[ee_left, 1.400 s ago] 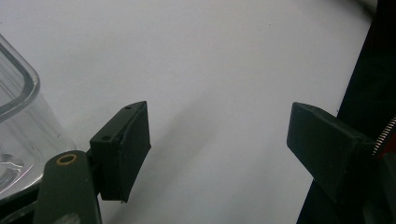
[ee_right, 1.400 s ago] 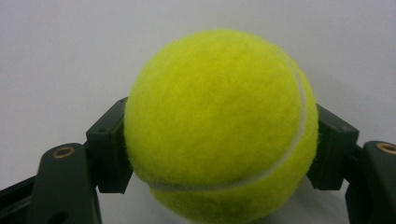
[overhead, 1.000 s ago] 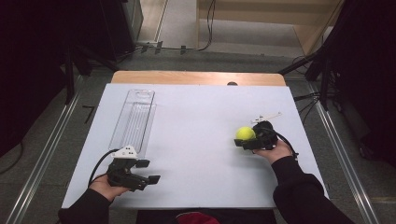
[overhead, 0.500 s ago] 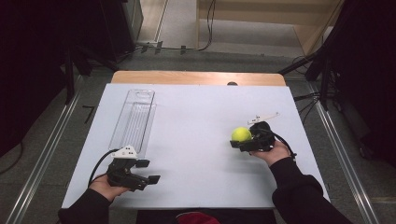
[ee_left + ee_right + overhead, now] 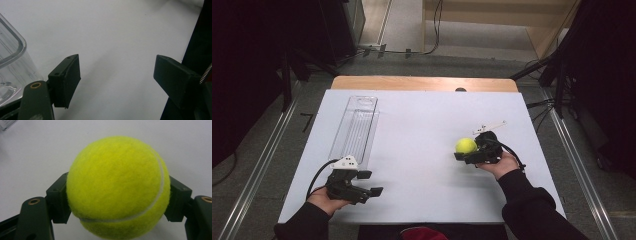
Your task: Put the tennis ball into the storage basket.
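Two grippers worked over a white table (image 5: pixel 422 125) in the high view. The right gripper (image 5: pixel 468 153) sat toward the right side with a yellow tennis ball (image 5: pixel 466 145) clamped at its tips, the ball on its left end. The left gripper (image 5: pixel 368 183) rested at the near left, jaws spread and empty, just near of a clear plastic tray (image 5: pixel 355 127) that ran toward the far edge.

In the left gripper view, the left gripper (image 5: pixel 117 77) stood wide apart over bare white surface, the clear tray's corner (image 5: pixel 11 57) at the left.

In the right gripper view, the right gripper (image 5: pixel 117 200) pressed both sides of the tennis ball (image 5: pixel 117 187), which bulged between and above the pads.
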